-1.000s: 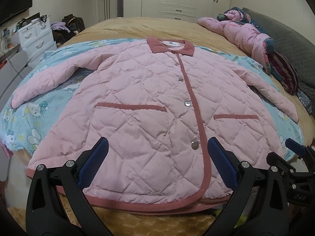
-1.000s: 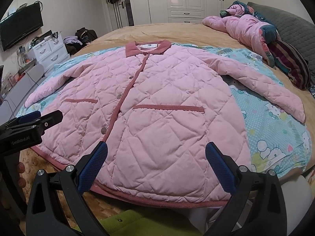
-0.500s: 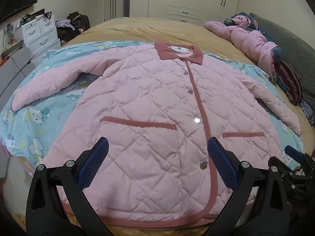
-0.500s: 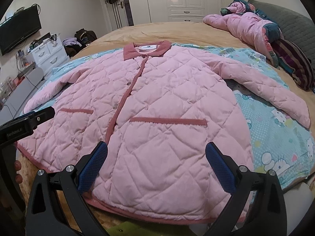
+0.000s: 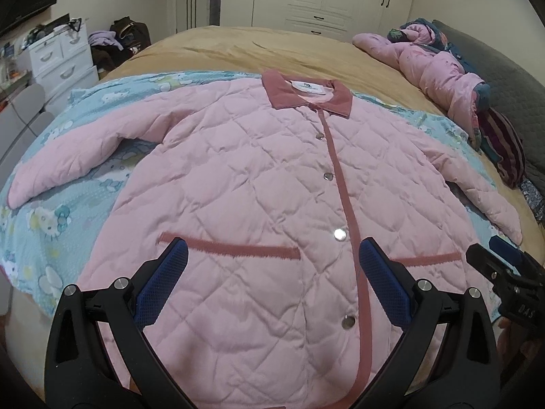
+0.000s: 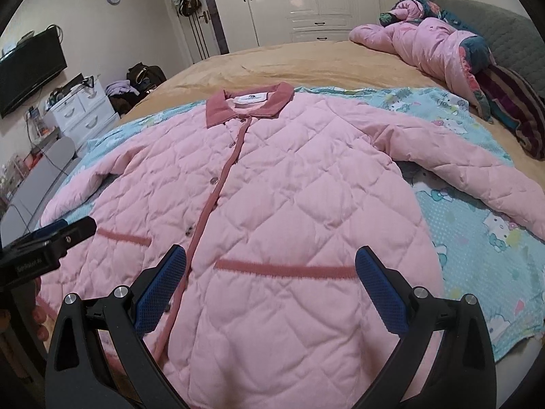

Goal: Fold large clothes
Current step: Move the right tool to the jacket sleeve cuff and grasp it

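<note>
A pink quilted jacket [image 5: 259, 184] [image 6: 279, 184] with a darker pink collar, trim and pocket bands lies flat and buttoned, front up, both sleeves spread out to the sides. My left gripper [image 5: 272, 255] hovers open over its lower front, near the left pocket band. My right gripper [image 6: 270, 262] hovers open over the right pocket band. Neither holds anything. Each gripper shows at the edge of the other's view: the right gripper [image 5: 504, 262], the left gripper [image 6: 61, 235].
The jacket rests on a light blue cartoon-print sheet [image 5: 61, 184] [image 6: 477, 245] spread over a tan bedcover [image 5: 259, 47]. Crumpled pink clothing [image 6: 429, 44] and striped fabric [image 6: 517, 109] are heaped at the far right by a grey headboard. White drawers [image 5: 61, 58] stand left of the bed.
Both grippers have moved forward over the jacket, from its bottom hem toward the pocket bands. The jacket has not moved, and both grippers stayed open.
</note>
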Action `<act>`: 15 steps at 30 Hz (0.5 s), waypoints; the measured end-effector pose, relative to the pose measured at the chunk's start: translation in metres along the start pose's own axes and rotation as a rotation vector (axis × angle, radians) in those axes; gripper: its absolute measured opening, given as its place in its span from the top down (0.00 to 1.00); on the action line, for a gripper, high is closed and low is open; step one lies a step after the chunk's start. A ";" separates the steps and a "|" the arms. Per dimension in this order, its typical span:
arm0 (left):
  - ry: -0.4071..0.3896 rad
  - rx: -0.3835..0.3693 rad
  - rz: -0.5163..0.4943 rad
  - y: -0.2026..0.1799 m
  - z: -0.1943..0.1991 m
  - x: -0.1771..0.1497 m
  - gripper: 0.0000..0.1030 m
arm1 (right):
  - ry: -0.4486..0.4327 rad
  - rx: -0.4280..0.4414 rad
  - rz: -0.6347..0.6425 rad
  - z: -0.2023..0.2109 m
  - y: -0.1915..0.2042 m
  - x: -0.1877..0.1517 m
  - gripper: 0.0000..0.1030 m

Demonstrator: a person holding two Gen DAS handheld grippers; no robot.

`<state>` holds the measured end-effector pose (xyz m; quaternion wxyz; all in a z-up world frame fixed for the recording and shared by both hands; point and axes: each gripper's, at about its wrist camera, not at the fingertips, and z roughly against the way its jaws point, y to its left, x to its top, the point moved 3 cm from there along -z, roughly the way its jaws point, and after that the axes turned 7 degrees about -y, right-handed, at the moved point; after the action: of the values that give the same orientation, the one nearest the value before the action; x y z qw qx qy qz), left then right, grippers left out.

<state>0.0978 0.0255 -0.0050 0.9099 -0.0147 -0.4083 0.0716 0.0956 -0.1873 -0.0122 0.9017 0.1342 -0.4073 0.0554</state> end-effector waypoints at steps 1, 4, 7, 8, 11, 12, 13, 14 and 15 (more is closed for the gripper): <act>0.000 0.002 -0.003 -0.001 -0.002 0.002 0.09 | -0.001 0.003 0.000 -0.003 -0.001 0.003 0.04; 0.001 -0.001 -0.008 -0.006 -0.011 0.011 0.09 | -0.007 0.007 -0.007 -0.011 -0.003 0.012 0.04; 0.006 -0.008 -0.004 -0.009 -0.017 0.019 0.09 | -0.017 0.008 -0.011 -0.017 -0.005 0.022 0.04; 0.006 -0.010 -0.004 -0.010 -0.020 0.023 0.09 | -0.020 0.008 -0.014 -0.019 -0.006 0.026 0.04; 0.008 -0.021 0.001 -0.016 -0.027 0.031 0.09 | -0.032 0.004 -0.028 -0.025 -0.014 0.037 0.04; 0.009 -0.025 0.002 -0.018 -0.030 0.034 0.09 | -0.036 0.000 -0.033 -0.026 -0.016 0.039 0.04; 0.010 -0.028 0.002 -0.020 -0.033 0.038 0.09 | -0.039 -0.003 -0.043 -0.028 -0.020 0.043 0.04; 0.009 -0.030 0.002 -0.022 -0.035 0.040 0.09 | -0.041 -0.007 -0.055 -0.030 -0.025 0.046 0.04; 0.008 -0.033 0.001 -0.024 -0.037 0.043 0.09 | -0.043 -0.010 -0.063 -0.031 -0.028 0.048 0.04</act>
<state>0.1570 0.0088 0.0041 0.9111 -0.0303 -0.4060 0.0650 0.1555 -0.2061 -0.0010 0.8946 0.1438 -0.4224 0.0221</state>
